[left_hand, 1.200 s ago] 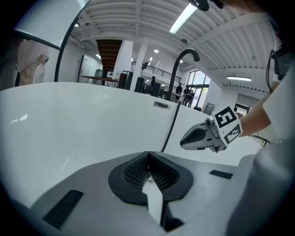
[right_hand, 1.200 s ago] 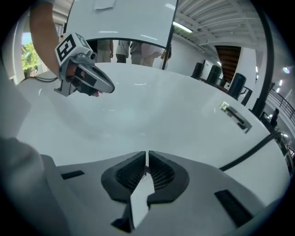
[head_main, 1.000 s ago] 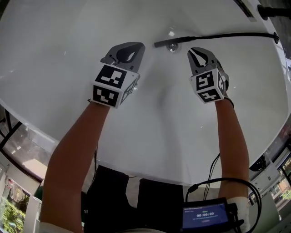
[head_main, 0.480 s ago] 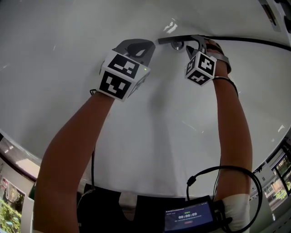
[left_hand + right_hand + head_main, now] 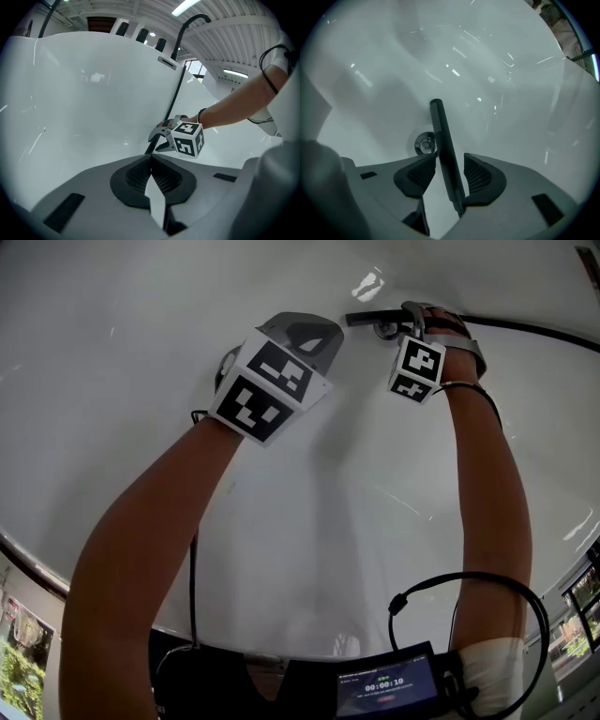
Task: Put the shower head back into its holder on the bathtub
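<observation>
— Right gripper view: what sits between the fingers (image 5: 477, 174)?
— The shower head (image 5: 440, 126). A slim matte-black wand, round in section, with a blunt end. It lies low in the bathtub (image 5: 497, 70) and runs straight through the right gripper (image 5: 450, 157). The fingers have just been opening. They stand released on either side of it, with dark ribbed pads and a sliver of white tub showing along the right-hand one.
— Anything beside it?
— A round chrome drain (image 5: 424, 143), mirror-bright, just left of the wand and partly behind it.
— And the head view?
— The same wand lies crosswise at the bottom of the tub. The shell is glossy white, smooth and curved, with hard glints. A thin black hose (image 5: 534, 326) trails from the wand toward the right.
— Left gripper (image 5: 151, 159)?
— Fingers clenched, tips meeting, nothing in them. The body is grey matte plastic, with a black-and-white marker cube (image 5: 270, 390) behind. It hangs near the wand's free end, not on it.
— Where does the hose go?
— In the left gripper view it climbs the tub wall toward the rim.
</observation>
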A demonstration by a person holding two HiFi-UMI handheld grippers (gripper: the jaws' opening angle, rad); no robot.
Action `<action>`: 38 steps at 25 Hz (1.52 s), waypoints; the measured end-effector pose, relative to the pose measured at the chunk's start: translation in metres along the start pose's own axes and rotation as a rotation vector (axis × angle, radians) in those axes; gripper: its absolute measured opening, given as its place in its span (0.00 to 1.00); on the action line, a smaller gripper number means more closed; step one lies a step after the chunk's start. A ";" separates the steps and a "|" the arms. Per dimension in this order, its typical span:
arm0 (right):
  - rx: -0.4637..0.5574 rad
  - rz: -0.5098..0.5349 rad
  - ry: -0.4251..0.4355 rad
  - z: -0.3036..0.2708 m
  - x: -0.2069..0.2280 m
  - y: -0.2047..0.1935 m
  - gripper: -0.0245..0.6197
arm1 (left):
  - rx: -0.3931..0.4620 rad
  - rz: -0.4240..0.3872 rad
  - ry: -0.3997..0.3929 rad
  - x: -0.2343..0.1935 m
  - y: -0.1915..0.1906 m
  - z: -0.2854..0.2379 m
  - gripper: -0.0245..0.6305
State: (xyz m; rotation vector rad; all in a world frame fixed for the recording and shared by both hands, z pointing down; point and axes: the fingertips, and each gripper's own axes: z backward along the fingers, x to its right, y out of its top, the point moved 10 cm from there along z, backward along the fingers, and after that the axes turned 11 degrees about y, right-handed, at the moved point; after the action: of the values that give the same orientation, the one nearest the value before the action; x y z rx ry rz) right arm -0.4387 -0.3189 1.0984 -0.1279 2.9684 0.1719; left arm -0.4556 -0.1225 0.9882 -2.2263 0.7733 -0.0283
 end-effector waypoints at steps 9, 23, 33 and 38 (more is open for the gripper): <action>-0.092 0.059 -0.017 -0.027 -0.003 0.004 0.30 | -0.041 0.042 0.027 -0.019 -0.017 -0.001 0.07; -0.041 0.079 -0.228 0.017 -0.025 0.013 0.25 | -0.047 0.020 0.043 -0.017 -0.012 0.026 0.07; 0.196 -0.053 -0.463 0.182 -0.056 0.012 0.25 | 0.029 0.024 0.132 0.002 0.056 0.098 0.06; 0.348 -0.197 -0.614 0.296 -0.078 0.020 0.25 | 0.108 0.072 0.186 0.008 0.093 0.153 0.06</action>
State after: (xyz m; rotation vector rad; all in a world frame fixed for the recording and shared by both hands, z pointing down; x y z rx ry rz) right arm -0.3164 -0.2575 0.8238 -0.2659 2.3115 -0.2815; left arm -0.4594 -0.0747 0.8157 -2.1126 0.9302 -0.2388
